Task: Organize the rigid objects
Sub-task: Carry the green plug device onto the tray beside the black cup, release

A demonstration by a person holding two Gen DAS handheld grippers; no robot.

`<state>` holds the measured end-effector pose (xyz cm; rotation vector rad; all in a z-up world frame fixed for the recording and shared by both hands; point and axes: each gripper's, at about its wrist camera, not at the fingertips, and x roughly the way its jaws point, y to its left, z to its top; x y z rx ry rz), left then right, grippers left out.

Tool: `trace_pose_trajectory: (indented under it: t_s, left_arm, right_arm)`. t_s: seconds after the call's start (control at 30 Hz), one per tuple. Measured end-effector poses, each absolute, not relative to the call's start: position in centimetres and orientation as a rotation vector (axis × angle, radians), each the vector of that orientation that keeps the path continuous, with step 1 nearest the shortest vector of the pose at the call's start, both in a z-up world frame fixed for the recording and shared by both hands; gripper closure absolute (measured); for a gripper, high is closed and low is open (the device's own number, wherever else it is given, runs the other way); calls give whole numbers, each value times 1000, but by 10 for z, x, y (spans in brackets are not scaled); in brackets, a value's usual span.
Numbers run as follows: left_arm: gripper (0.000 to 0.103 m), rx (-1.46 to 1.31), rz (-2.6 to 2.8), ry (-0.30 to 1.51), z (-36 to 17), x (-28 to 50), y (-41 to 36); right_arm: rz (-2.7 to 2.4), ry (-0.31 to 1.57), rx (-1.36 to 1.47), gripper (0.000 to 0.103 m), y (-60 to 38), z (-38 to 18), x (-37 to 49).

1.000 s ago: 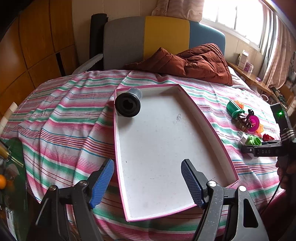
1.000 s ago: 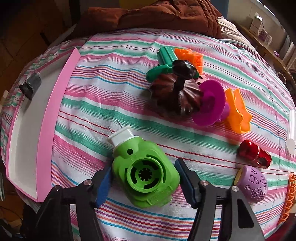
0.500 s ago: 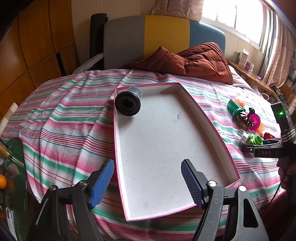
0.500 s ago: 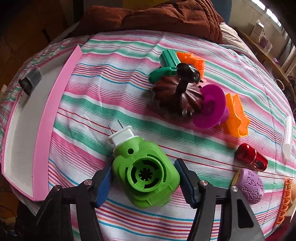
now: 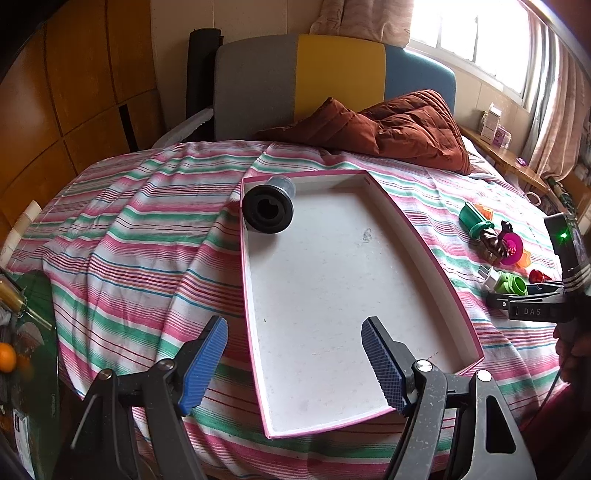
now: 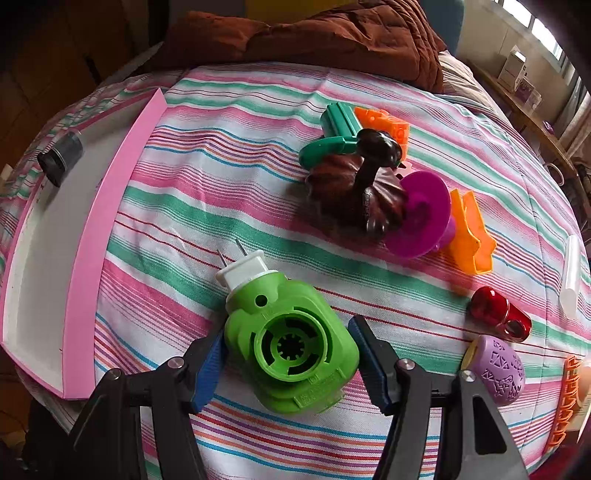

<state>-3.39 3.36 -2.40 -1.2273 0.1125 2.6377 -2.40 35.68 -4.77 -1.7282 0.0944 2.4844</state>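
Nothing much has moved: my right gripper (image 6: 288, 363) still sits around the green plug toy (image 6: 291, 343), fingers apart and not squeezing yet, so next I must pinch it and carry it left to the pink tray (image 6: 110, 206).

A home bedroom: a striped-sheeted bed (image 5: 147, 229) with padded headboard (image 5: 332, 81), rumpled quilt (image 5: 399, 129) and curtained window (image 5: 480, 33).

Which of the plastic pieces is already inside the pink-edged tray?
Only the black and grey cylinder, lying on its side in the far left corner of the pink-edged white tray. All coloured pieces lie on the striped sheet.
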Motion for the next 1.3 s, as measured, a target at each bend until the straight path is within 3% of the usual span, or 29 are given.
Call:
trace_pose_trajectory:
  t_s: [0.2, 0.57, 0.8, 1.3]
  left_arm:
    - [27, -1226, 2647, 81, -23, -34, 25]
    - [27, -1229, 2674, 28, -24, -36, 8]
    - [27, -1234, 2689, 3, -26, -36, -2]
    - [27, -1271, 2716, -48, -33, -41, -21]
  right_arm:
    - [2484, 124, -1733, 38, 355, -59, -41]
    - [2636, 257, -1596, 38, 308, 1, -56]
    - [2776, 235, -1573, 38, 250, 30, -76]
    - [2754, 245, -1700, 38, 187, 3, -150]
